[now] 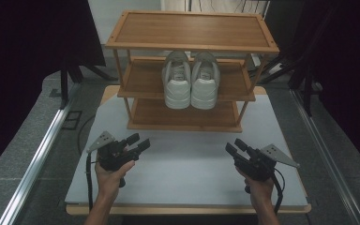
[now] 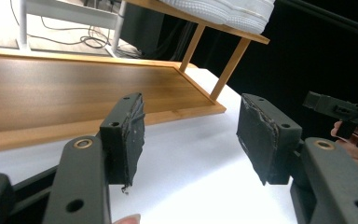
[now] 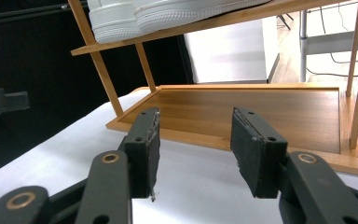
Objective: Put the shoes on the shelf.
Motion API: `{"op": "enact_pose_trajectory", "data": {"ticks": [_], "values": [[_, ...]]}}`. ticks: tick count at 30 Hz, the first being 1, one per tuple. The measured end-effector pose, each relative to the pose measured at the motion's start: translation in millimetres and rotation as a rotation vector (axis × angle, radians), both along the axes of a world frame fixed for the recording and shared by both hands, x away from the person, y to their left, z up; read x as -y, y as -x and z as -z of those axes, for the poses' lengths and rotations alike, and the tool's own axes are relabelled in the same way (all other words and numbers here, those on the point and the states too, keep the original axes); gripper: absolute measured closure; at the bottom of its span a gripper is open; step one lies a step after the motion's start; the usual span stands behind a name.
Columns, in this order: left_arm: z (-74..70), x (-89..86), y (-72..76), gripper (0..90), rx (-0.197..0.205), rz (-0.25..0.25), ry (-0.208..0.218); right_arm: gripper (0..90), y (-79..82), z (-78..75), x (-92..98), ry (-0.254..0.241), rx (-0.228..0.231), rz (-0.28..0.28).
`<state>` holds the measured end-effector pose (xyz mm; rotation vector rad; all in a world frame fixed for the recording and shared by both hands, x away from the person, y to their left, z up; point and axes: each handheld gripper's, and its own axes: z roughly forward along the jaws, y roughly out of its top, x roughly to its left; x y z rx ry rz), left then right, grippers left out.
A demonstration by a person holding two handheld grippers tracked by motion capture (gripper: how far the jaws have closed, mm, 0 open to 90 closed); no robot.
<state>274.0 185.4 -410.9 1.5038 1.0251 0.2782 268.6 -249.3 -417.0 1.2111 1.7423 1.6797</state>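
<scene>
on the left, the left hand holds the left gripper above the bare white table, near the table's front left part. its jaws are spread wide with nothing between them; in the left gripper view the two black pads stand well apart over white tabletop, touching nothing, and their rubber faces look worn and frayed at the edges.

ahead, in the middle, a three-tier wooden shoe rack stands at the back half of the table. a wide strip of open tabletop lies between the rack's front edge and both grippers. the bottom shelf is bare and has a low raised lip along its front; thin slanted posts stand at its corners. a pair of white sneakers sits side by side on the middle shelf, heels toward the person and hanging a little past the shelf's front edge. the marks on the heel tabs are too small to read.

on the right, the right hand holds the right gripper over the table's front right part, clear of the edge. its jaws are also parted, empty, pointing at the bottom shelf.
</scene>
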Motion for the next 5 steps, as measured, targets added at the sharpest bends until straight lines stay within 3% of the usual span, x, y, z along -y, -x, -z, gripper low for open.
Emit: {"op": "enact_pose_trajectory", "data": {"ticks": [5], "values": [[2.1,-6.1,-0.6,38.7,0.0,0.004,-0.009,46.8,5.2,-5.6,5.4,-0.022,0.029,0.008]]}}
